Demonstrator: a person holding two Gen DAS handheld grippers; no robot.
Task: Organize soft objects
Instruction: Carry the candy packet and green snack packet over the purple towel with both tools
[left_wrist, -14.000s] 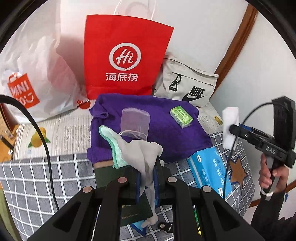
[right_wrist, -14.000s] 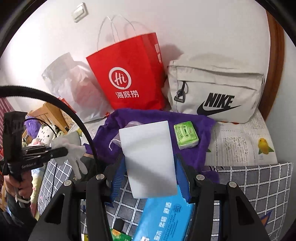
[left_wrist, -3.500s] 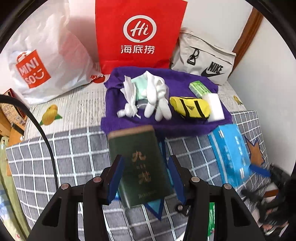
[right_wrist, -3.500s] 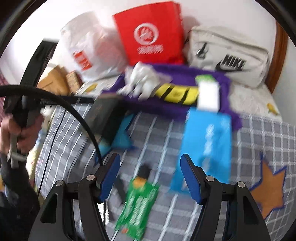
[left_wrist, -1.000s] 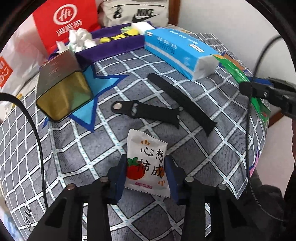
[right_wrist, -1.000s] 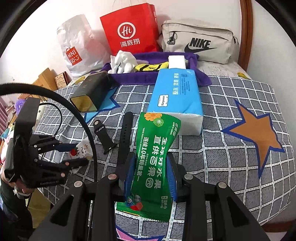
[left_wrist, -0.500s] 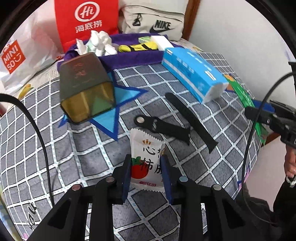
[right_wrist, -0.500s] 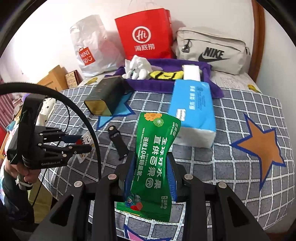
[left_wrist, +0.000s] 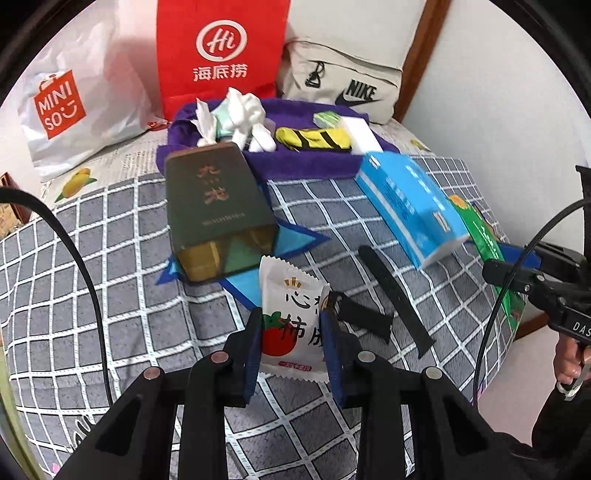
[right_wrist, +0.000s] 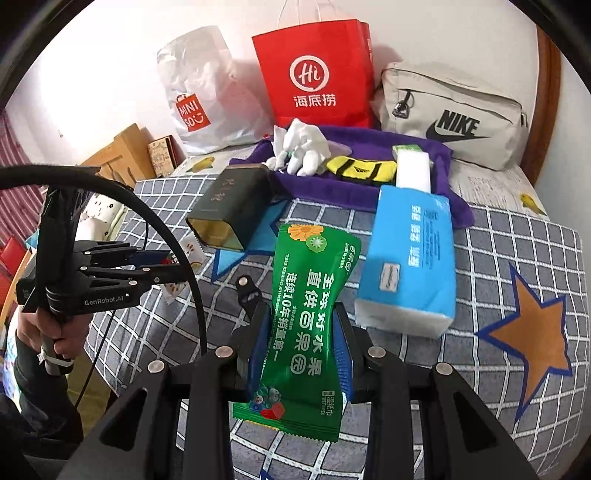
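My left gripper (left_wrist: 291, 321) is shut on a white snack packet (left_wrist: 290, 314) with a red tomato print, held above the checked bedspread (left_wrist: 110, 295). My right gripper (right_wrist: 301, 321) is shut on a green wet-wipes pack (right_wrist: 306, 314), also lifted. At the back a purple towel (left_wrist: 295, 162) holds white gloves (left_wrist: 245, 118), a yellow-black pouch (left_wrist: 314, 138) and a white sponge (left_wrist: 360, 134). In the right wrist view the towel (right_wrist: 436, 155) shows the gloves (right_wrist: 303, 147) and the sponge (right_wrist: 413, 170).
A dark green box (left_wrist: 214, 206) and a blue tissue pack (left_wrist: 410, 206) lie on the bed, with two black watch straps (left_wrist: 395, 295) between. A red paper bag (left_wrist: 221, 55), a white Miniso bag (left_wrist: 66, 107) and a beige Nike bag (left_wrist: 347, 85) stand against the wall.
Both grippers have lifted and moved toward the towel with their packets. The left gripper's snack packet now hangs higher above the bedspread, nearer the green box.
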